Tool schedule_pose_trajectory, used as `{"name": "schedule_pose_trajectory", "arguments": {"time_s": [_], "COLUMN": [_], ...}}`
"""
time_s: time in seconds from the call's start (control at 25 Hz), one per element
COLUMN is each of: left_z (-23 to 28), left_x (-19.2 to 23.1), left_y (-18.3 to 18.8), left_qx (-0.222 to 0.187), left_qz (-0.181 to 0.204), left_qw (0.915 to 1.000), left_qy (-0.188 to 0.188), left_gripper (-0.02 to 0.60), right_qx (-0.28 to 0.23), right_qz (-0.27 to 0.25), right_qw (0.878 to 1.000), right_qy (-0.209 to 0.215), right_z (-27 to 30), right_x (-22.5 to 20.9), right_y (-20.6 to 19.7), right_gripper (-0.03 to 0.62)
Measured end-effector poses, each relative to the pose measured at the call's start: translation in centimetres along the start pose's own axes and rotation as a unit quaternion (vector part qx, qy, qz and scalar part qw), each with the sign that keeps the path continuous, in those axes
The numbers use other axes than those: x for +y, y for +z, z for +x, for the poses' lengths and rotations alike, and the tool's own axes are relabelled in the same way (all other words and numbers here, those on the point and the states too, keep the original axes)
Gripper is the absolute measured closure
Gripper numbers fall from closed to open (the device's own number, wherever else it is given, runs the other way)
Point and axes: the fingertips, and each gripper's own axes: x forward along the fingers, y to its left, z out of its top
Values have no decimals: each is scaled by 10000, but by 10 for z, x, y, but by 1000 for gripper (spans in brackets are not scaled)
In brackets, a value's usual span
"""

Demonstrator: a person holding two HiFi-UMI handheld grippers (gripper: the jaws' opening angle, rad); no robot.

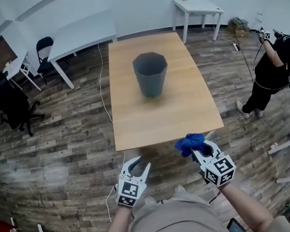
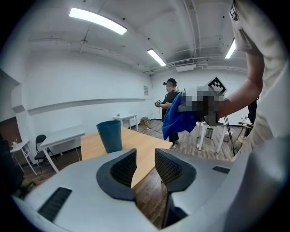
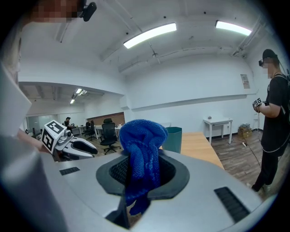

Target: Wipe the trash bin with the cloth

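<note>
Wood-plank floor w/ a light wooden counter mid-room. Dark teal trash bin stands upright on the counter's far half. Just off the counter's near edge: right tongs clamped on a bunched blue cloth; left tongs w/ jaws apart, nothing btwn them.

On the table, toward its far end: trash bin. Before its near edge: left gripper left, right gripper right, cloth in it. Person right of table.
</note>
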Motion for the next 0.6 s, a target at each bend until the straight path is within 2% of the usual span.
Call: {"name": "schedule_pose_trajectory", "arguments": {"time_s": [0.32,0.6], "left_z": [24,29], "left_x": [-5,-1], "left_y": [13,13], "left_qx": [108,244], "left_qz": [-134,-150], "left_qw": [9995,9990], "left_qy": [249,352], "left_gripper": [443,443], "right_qx": [-73,-77], "right_qz": [160,275], "right_qw": [9997,9992], "right_qy": [165,286], "right_z": [-6,4], "right_x": [-43,-54], "right_y": [10,11], "right_gripper": [517,517]}}
